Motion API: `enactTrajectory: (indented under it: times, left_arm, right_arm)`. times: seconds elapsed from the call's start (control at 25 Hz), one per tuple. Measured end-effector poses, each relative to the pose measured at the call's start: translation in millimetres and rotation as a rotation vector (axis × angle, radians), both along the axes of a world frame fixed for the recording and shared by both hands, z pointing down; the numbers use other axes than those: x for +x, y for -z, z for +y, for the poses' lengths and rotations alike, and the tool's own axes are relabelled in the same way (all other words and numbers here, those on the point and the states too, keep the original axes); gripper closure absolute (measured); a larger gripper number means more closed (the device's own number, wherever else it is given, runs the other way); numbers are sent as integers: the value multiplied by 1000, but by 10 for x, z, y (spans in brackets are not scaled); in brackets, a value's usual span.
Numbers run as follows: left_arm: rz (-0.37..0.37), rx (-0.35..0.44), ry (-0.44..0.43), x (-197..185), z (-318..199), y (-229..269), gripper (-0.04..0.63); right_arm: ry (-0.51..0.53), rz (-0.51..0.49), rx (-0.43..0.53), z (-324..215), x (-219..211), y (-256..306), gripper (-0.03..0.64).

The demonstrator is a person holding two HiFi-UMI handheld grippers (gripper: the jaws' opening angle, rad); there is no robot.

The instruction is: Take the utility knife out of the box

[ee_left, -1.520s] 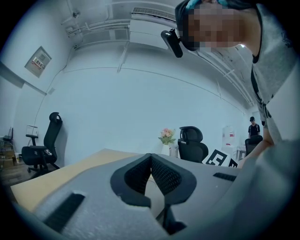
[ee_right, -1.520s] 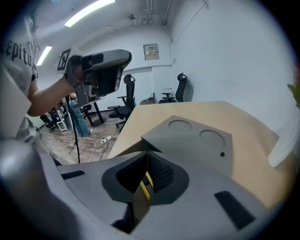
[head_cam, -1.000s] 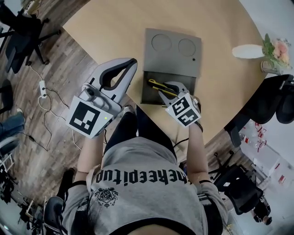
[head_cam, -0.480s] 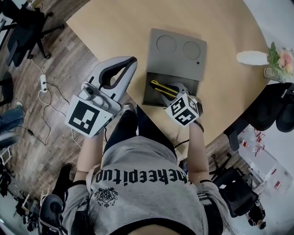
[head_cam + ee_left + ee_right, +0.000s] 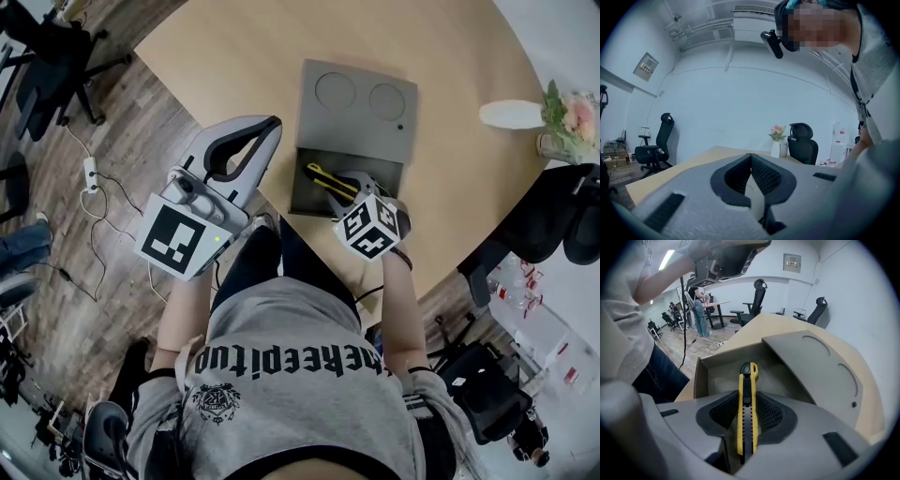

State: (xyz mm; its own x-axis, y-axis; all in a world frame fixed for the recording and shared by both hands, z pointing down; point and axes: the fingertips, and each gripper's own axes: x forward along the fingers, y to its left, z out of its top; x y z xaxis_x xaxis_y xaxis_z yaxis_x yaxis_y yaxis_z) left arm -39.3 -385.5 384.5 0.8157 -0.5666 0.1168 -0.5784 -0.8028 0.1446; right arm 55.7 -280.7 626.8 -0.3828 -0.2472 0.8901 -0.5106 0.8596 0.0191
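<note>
The grey box (image 5: 302, 195) lies open near the table's front edge, with its lid (image 5: 356, 108) folded back. A yellow and black utility knife (image 5: 322, 176) (image 5: 746, 413) lies between the pads of my right gripper (image 5: 351, 184) (image 5: 746, 397). The gripper points steeply down into the box. Its jaws are closing and both pads touch the knife's sides. The knife's tip (image 5: 749, 367) reaches out over the box floor. My left gripper (image 5: 270, 124) (image 5: 751, 157) hangs level beside the table's left edge, shut, with nothing in it.
A white vase (image 5: 511, 112) and pink flowers (image 5: 567, 101) stand at the table's right edge. Black office chairs (image 5: 553, 216) sit right of the table, and another (image 5: 42, 70) is at the far left. A power strip (image 5: 89, 173) with cables lies on the wooden floor.
The right gripper's marker cube has rolled a little and shifted slightly. The knife has stayed between its jaws over the box. The left gripper has not moved.
</note>
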Motion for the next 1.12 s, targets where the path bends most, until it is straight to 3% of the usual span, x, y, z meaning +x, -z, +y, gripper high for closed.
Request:
enactTrajectory:
  times: [0.24, 0.56, 1.12]
  left_arm:
    - [-6, 21, -23, 33, 67, 95, 578]
    - [11, 39, -69, 51, 217, 159, 578]
    - [56, 159, -183, 193, 485, 433, 578]
  right_arm:
    - [-69, -32, 58, -11, 19, 109, 499]
    - [-253, -158, 215, -144, 69, 574, 499]
    - [-489, -305, 414, -89, 154, 1285, 499]
